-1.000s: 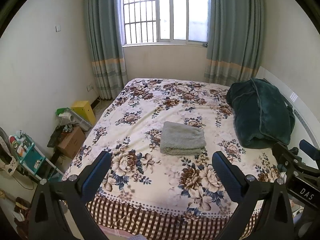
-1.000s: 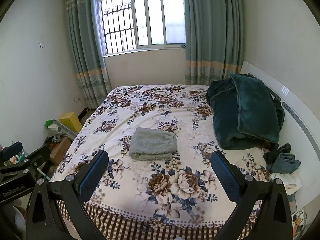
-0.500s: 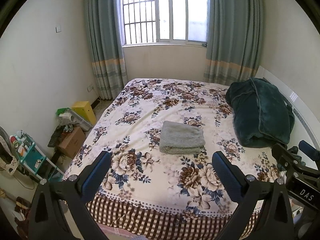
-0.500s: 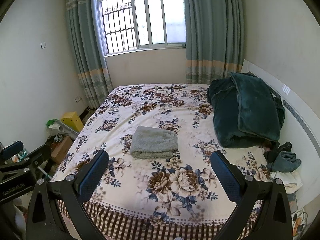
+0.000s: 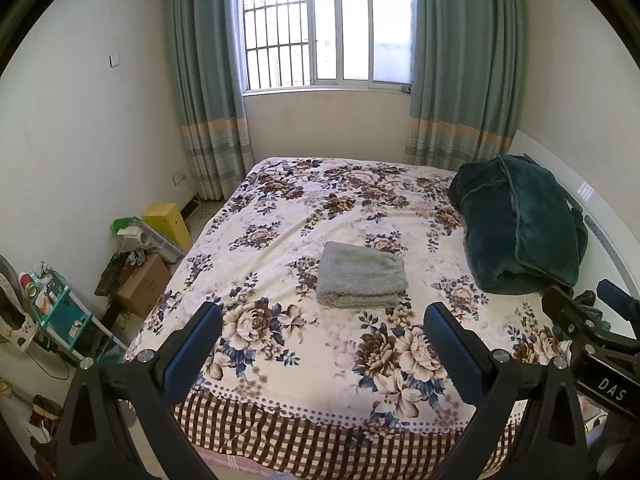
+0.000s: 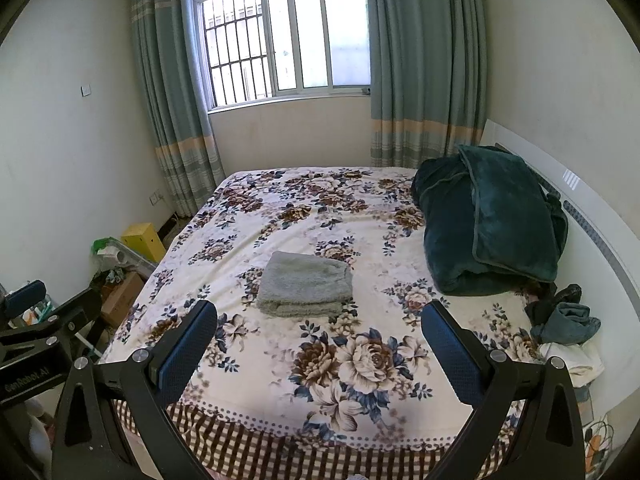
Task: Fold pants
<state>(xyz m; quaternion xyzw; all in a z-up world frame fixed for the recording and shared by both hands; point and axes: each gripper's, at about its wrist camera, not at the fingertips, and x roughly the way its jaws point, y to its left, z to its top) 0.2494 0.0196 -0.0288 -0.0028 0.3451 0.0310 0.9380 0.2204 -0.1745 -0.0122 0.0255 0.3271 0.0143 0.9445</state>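
The grey fleecy pants [image 5: 360,276] lie folded into a small rectangle on the floral bedspread [image 5: 304,208], near the middle of the bed; they also show in the right wrist view [image 6: 306,290]. My left gripper [image 5: 322,344] is open and empty, held back over the foot of the bed, well short of the pants. My right gripper [image 6: 318,342] is open and empty too, at the same distance. Each gripper shows at the edge of the other's view.
A dark green blanket [image 6: 492,220] is heaped at the right by the white headboard [image 6: 592,216]. Loose clothes [image 6: 568,320] lie at the bed's right edge. Boxes and a yellow bin [image 5: 166,224] crowd the floor on the left. A window and curtains stand behind.
Both grippers have drawn slightly back from the bed, so the pants sit a little farther off. Both stay open. The pants have not moved.
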